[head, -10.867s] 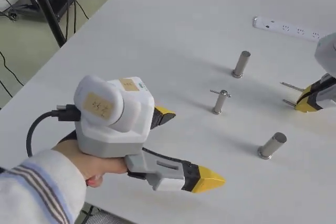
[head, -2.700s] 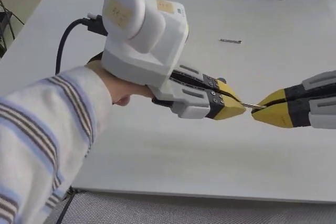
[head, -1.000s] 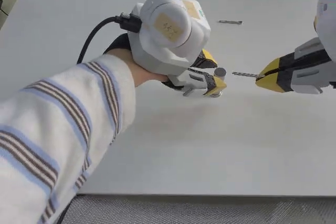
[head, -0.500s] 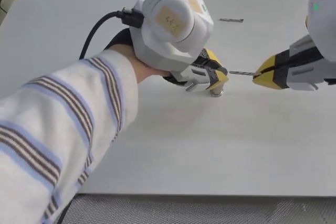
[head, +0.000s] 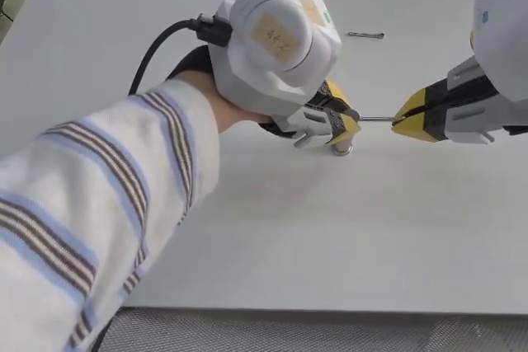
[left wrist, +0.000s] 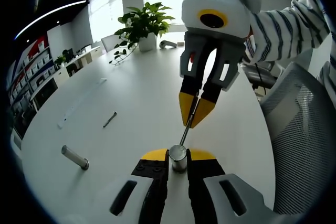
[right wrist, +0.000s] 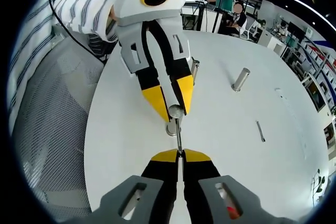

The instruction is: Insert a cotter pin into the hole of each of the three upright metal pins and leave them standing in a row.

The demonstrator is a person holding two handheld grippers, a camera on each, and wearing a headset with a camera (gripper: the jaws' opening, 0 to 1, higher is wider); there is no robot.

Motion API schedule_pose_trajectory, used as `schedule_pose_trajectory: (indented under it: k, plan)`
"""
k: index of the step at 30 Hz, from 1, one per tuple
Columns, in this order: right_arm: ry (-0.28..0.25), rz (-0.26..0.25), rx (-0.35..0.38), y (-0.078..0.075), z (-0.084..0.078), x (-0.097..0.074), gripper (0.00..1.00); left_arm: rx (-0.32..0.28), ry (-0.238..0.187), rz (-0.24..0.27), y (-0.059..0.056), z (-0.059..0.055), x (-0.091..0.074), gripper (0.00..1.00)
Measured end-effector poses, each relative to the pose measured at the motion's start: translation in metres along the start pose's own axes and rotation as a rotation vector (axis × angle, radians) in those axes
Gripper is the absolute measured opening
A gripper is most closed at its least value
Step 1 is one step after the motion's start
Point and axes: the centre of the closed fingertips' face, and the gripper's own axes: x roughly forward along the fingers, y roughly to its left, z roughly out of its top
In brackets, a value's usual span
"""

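- The white bench (head: 313,228) carries the whole job, and right now it's mid-insertion on one pin
- The left tongs (head: 341,124), reaching out from a striped sleeve (head: 124,204), are clenched on the metal pin (left wrist: 178,158) and brace it upright on the bench
- The right tongs (head: 404,119) face them from the other side, level, clamped tight on the tail of the cotter pin (right wrist: 179,136)
- That cotter pin's free tip sits right at the head of the held metal pin; whether it has entered the hole, I cannot tell
- My read: the step is threading this pin, and the next move calls for a straight, steady push along the cotter pin's own line, with the left tongs firm so the metal pin neither twists nor tips
- A second metal pin (right wrist: 241,79) stands well apart on the bench, and a third metal pin (right wrist: 195,70) is just behind the left tongs
- A spare cotter pin (head: 364,35) lies flat farther back, likely for a later pin
- Writing: tan stickers (head: 276,35) on the left tongs' housing bear handwritten marks, too small to read, and no brand is legible
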Motion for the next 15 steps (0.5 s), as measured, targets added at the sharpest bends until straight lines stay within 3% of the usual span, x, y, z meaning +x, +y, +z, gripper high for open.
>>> schedule_pose_trajectory:
  k: [15]
  plan:
    - [-0.007,0.008,0.012,0.001,0.011,0.014,0.0,0.001,0.006,-0.002,0.001,-0.002,0.001,0.09]
